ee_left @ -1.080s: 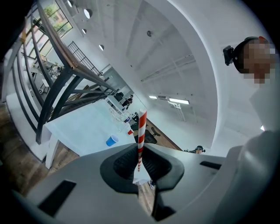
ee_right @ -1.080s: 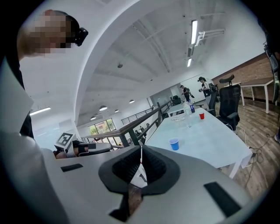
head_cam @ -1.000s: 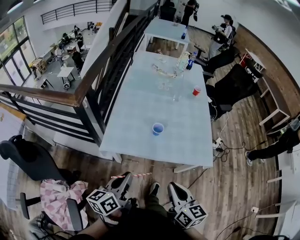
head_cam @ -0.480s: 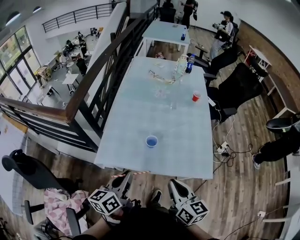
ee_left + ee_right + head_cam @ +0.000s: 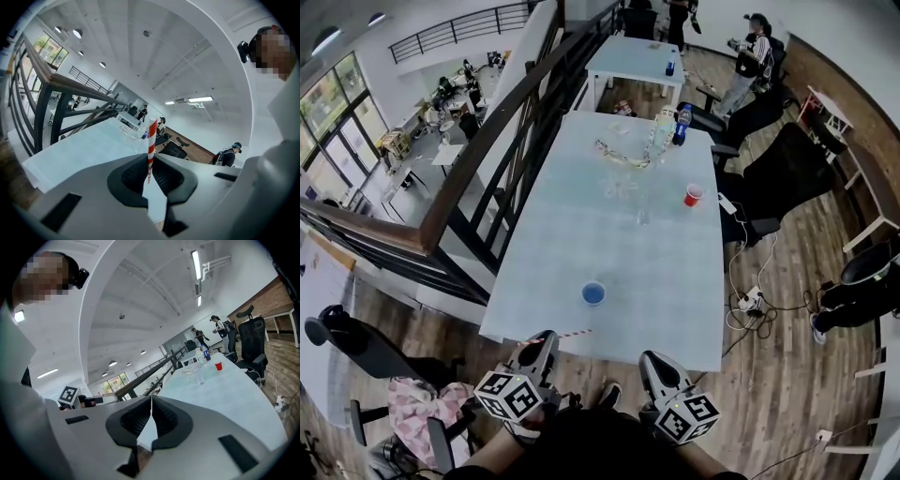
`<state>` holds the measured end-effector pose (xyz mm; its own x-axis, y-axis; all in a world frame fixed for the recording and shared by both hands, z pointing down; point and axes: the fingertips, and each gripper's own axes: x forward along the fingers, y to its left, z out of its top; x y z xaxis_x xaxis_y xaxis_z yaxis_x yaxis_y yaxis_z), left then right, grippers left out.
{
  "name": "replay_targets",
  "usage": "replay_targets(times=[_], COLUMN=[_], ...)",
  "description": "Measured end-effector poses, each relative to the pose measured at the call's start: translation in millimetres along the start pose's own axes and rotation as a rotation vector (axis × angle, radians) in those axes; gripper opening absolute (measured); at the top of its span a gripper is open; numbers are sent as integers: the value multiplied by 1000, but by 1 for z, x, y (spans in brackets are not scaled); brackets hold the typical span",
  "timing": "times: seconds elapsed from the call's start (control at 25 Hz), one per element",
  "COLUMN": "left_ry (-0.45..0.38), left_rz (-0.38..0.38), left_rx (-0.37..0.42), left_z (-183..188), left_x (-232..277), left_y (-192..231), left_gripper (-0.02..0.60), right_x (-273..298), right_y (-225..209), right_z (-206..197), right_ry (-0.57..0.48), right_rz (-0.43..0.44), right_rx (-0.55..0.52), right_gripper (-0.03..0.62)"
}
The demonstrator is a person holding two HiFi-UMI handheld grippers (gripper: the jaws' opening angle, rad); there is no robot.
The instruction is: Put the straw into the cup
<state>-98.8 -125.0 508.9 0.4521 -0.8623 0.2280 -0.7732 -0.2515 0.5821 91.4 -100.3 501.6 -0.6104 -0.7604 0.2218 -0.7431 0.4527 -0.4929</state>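
Observation:
A blue cup stands upright on the pale blue table, close to its near edge. My left gripper hovers just short of that edge, shut on a red-and-white striped straw that lies crosswise at its tips. In the left gripper view the straw rises upright from between the closed jaws of the left gripper. My right gripper is level beside it, shut and empty; in its own view the right gripper shows its jaws pressed together. The cup lies ahead, between both grippers.
A red cup sits at the table's right edge, clear glasses mid-table, bottles and clutter at the far end. A dark railing runs along the left. Office chairs and people stand to the right; cables lie on the floor.
Both grippers have moved forward up to the table's near edge. The blue cup now lies closer to them. The straw stays gripped in the left gripper.

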Motion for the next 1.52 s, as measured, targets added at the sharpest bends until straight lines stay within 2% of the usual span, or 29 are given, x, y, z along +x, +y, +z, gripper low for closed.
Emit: replay_targets(times=[0.16,0.28,0.48,0.76,1.2,1.52], left_ry=[-26,-26,3,40,144,225], left_rz=[46,78,133,160,151,111], left_rx=[93,128,210,284,275,247], left_z=[5,3,-4,-3,-11,-24], left_x=[17,28,53,92,139,171], left_y=[3,8,19,34,73,98], left_gripper=[38,38,38,38,38,38], right_x=[5,7,6,7,26,41], right_y=[-16,-20,-32,-47,-60,-67], right_z=[13,21,27,27,17,6], right_ry=[1,4,0,-7,11,32], right_rz=[14,34,53,31,-54,-129], right_rx=[-1,-11,-5,43,105,135], right_gripper=[32,32,32,32,32,32])
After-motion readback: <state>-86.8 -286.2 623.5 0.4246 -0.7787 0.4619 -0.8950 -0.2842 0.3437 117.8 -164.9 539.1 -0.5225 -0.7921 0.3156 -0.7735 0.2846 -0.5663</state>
